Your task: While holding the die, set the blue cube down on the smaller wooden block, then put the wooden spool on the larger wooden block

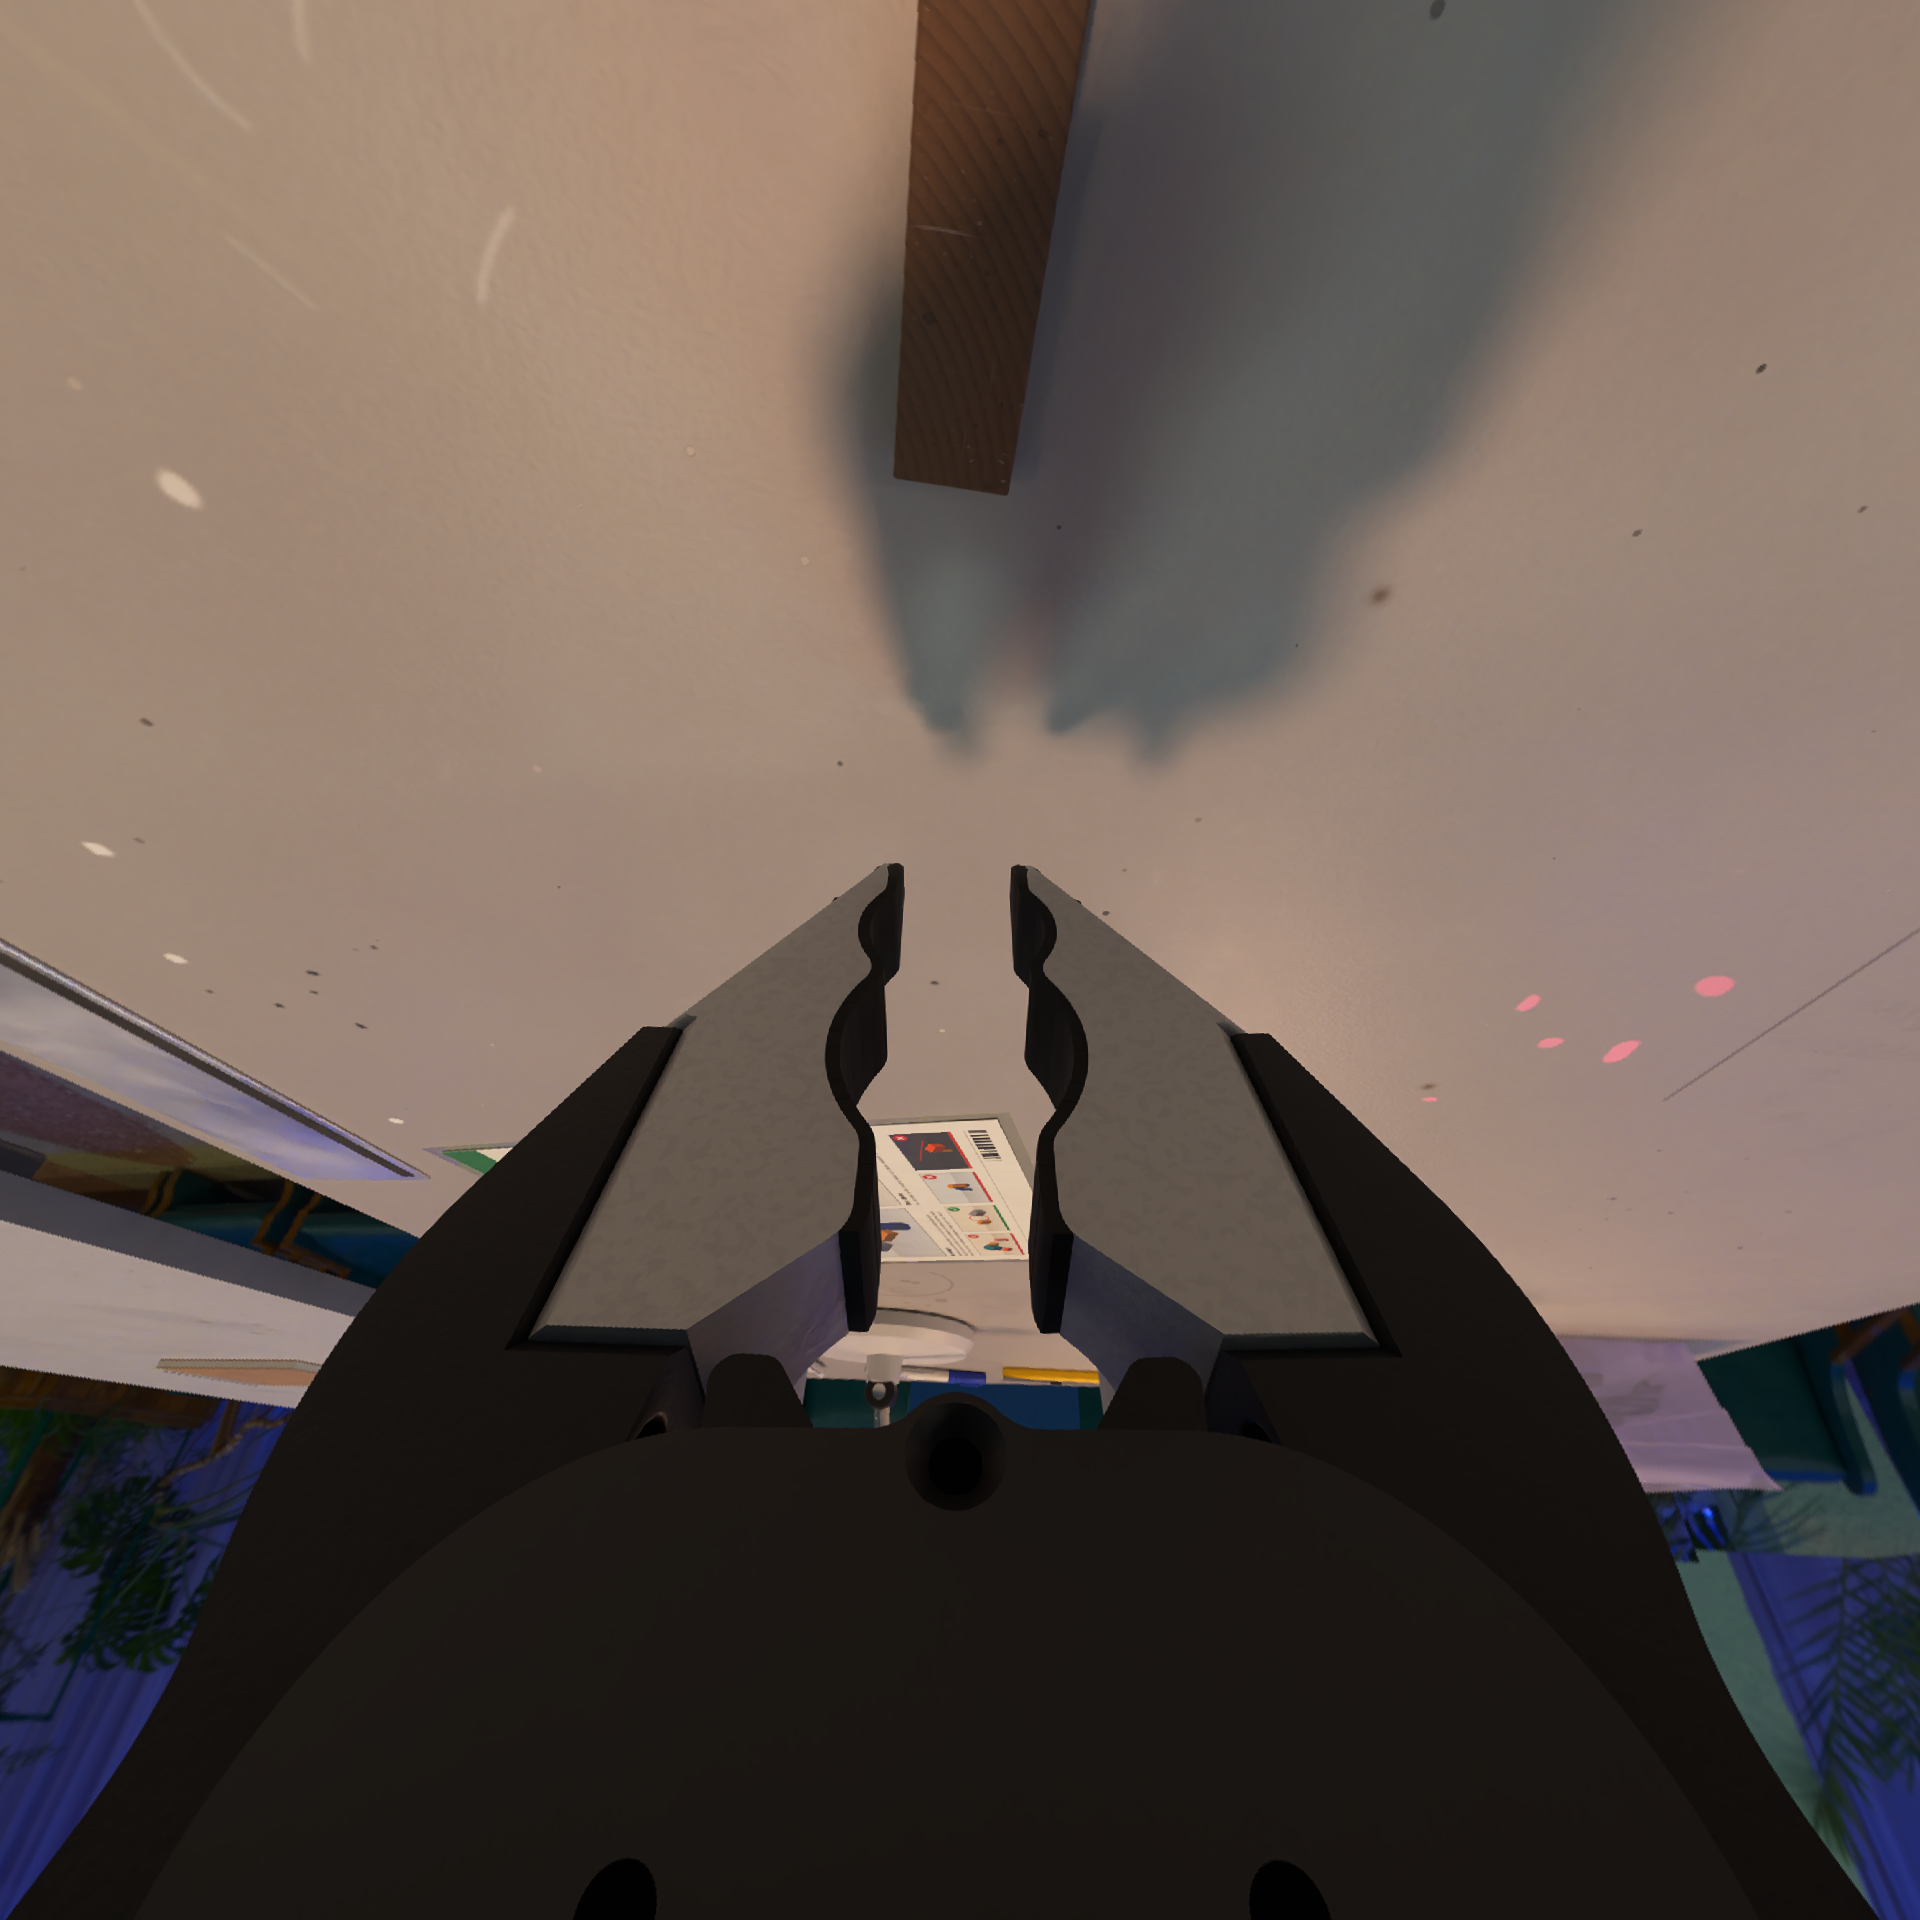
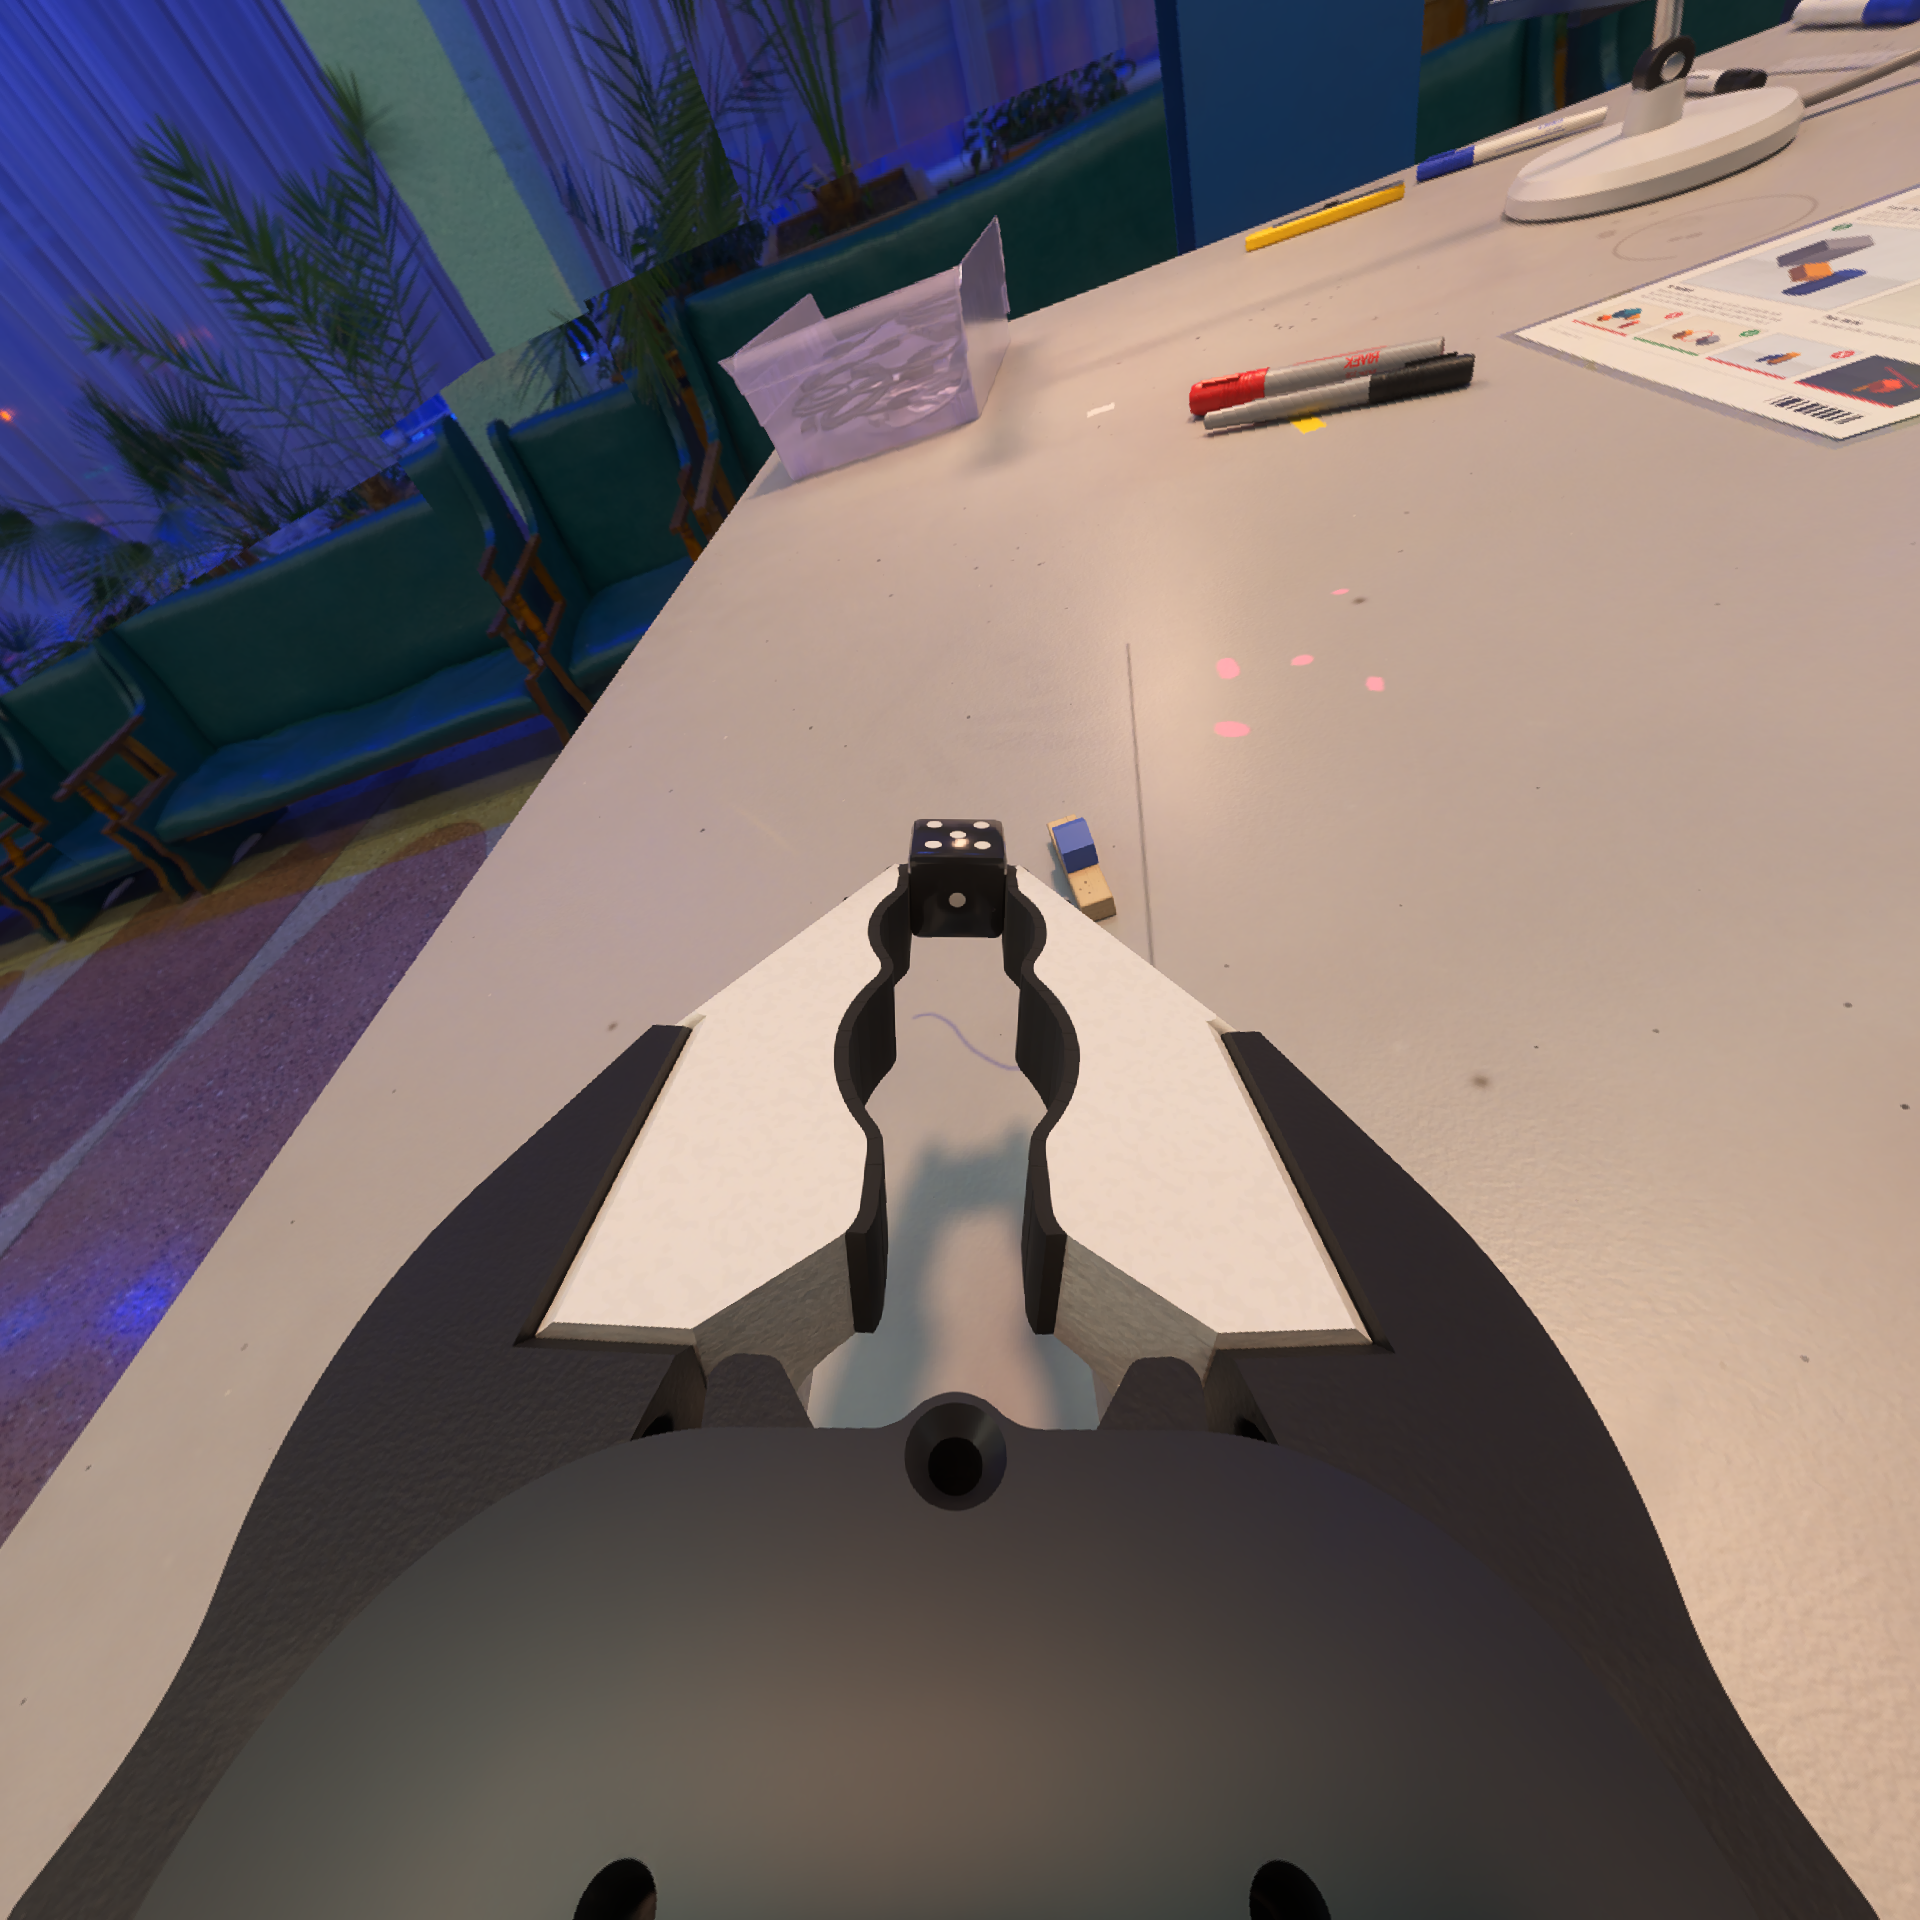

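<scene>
Item: black die [image 2: 956,878], white pips, pinched at the very tips of the right gripper [image 2: 956,894], held above the table [image 2: 1455,1143]. Just beyond it and to its right, the blue cube [image 2: 1075,844] sits on a pale, smaller wooden block [image 2: 1089,891], so that step looks done. Left gripper [image 1: 956,883]: fingers parted by a narrow gap, holding nothing, pointed down at bare tabletop; ahead of it lies a long dark-brown wooden block [image 1: 977,249], probably the larger one, though its far end runs out of frame. Wooden spool: in neither view. Risks: the shallow tip hold could let the die slip if the right gripper tilts or jolts; the left must search for the spool unseen. Right view alone shows die, cube, two markers [image 2: 1330,379], a printed sheet [image 2: 1756,322], a lamp base [image 2: 1652,156]; left alone shows the brown block.
</scene>
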`<state>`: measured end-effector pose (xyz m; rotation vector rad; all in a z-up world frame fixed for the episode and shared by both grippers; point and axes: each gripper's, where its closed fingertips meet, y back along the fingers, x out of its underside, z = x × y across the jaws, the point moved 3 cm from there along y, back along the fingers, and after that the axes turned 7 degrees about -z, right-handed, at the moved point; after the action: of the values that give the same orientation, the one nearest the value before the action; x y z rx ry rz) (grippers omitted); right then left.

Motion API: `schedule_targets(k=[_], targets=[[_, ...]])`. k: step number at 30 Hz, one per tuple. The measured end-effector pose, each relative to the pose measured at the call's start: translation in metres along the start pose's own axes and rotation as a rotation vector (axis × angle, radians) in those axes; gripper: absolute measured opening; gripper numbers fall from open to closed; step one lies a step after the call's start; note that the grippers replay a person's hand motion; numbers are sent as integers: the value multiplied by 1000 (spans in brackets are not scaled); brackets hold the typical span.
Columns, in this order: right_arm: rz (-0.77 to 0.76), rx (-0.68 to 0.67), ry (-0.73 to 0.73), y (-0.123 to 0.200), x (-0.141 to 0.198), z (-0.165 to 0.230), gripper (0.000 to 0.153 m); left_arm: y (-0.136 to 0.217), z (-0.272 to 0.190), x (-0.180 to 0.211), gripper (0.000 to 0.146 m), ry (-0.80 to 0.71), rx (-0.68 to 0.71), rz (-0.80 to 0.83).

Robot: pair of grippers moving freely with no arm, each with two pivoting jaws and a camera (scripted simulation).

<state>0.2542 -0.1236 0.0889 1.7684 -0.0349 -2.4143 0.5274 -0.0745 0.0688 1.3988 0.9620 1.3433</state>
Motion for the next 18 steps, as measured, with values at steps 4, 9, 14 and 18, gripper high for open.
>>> schedule_targets(k=[4,9,14,18], targets=[[1,-1,-2,0,0,0,16,-10,-3,-1,21,-22,26,46],[0,-2,-7,0,0,0,16,-18,0,3,20,-15,30,100],[-1,-4,-7,0,0,0,16,-26,-2,5,7,-26,67,115],[-1,-4,-10,0,0,0,16,-21,2,3,0,-23,49,82]])
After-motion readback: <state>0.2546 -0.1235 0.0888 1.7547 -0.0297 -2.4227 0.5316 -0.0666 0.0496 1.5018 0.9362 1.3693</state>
